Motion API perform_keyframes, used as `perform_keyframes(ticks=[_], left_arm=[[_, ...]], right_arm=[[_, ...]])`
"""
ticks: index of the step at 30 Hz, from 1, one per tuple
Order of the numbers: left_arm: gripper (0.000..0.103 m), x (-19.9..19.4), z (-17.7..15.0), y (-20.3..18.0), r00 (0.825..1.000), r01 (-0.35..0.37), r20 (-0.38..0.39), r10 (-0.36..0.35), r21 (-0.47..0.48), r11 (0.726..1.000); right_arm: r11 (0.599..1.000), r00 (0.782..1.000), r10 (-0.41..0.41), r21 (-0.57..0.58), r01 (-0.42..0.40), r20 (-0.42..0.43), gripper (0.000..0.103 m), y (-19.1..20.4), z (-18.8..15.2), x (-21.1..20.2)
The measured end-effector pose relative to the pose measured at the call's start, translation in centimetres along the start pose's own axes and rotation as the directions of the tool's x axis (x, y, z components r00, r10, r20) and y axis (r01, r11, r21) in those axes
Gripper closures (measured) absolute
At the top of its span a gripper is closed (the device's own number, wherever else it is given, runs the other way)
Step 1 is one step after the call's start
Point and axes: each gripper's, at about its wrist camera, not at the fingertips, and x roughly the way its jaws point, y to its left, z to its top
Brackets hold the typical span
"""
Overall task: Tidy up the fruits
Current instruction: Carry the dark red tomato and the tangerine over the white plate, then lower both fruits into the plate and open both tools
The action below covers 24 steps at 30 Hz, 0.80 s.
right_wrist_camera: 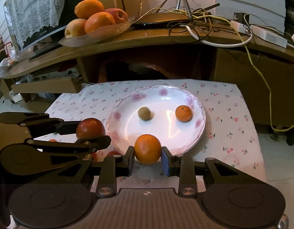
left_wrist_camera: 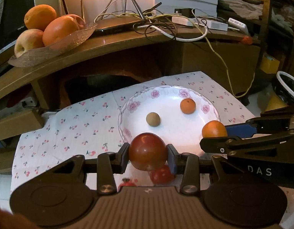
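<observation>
My left gripper [left_wrist_camera: 148,155] is shut on a dark red tomato [left_wrist_camera: 147,150], held above the near left rim of the flowered white plate [left_wrist_camera: 166,93]. The right gripper [right_wrist_camera: 147,157] is shut on a small orange [right_wrist_camera: 147,148] over the plate's near rim; it shows from the side in the left wrist view as the orange [left_wrist_camera: 214,128]. On the plate [right_wrist_camera: 127,103] lie a small tan round fruit [right_wrist_camera: 144,113] and another small orange [right_wrist_camera: 183,113]. More red fruit [left_wrist_camera: 162,174] lies on the cloth under the left gripper.
The plate sits on a cherry-print cloth [right_wrist_camera: 232,118]. Behind it a wooden shelf [right_wrist_camera: 156,36] carries a glass dish [right_wrist_camera: 101,34] of big oranges and apples, a dark device and tangled cables [right_wrist_camera: 204,24]. A yellow cable [right_wrist_camera: 265,80] hangs down at the right.
</observation>
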Motion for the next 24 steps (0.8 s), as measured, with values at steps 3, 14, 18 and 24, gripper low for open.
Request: perform_keyframes(ticks=[3, 14, 18, 24], left_arm=[[0.057, 1.0, 0.6, 0.0, 1.000, -0.002, -0.002, 0.002, -0.004, 1.000], [0.057, 3.4, 0.9, -0.1, 1.000, -0.011, -0.025, 0.011, -0.003, 1.000], [0.057, 3.8, 1.0, 0.1, 0.999, -0.005, -0.033, 0.005, -0.015, 1.000], [0.057, 4.0, 0.9, 0.1, 0.999, -0.007, -0.033, 0.006, -0.017, 1.000]], right_arm=[[1.000, 1.000, -0.005, 0.005, 0.005, 0.001, 0.071, -0.6, 0.5, 0.7], [1.000, 1.000, -0.013, 0.008, 0.013, -0.024, 0.070, -1.9, 0.9, 3.1], [1.000, 1.000, -0.016, 0.004, 0.016, -0.023, 0.069, -1.8, 1.1, 3.5], [1.000, 1.000, -0.024, 0.008, 0.025, -0.018, 0.069, -2.0, 1.2, 3.7]])
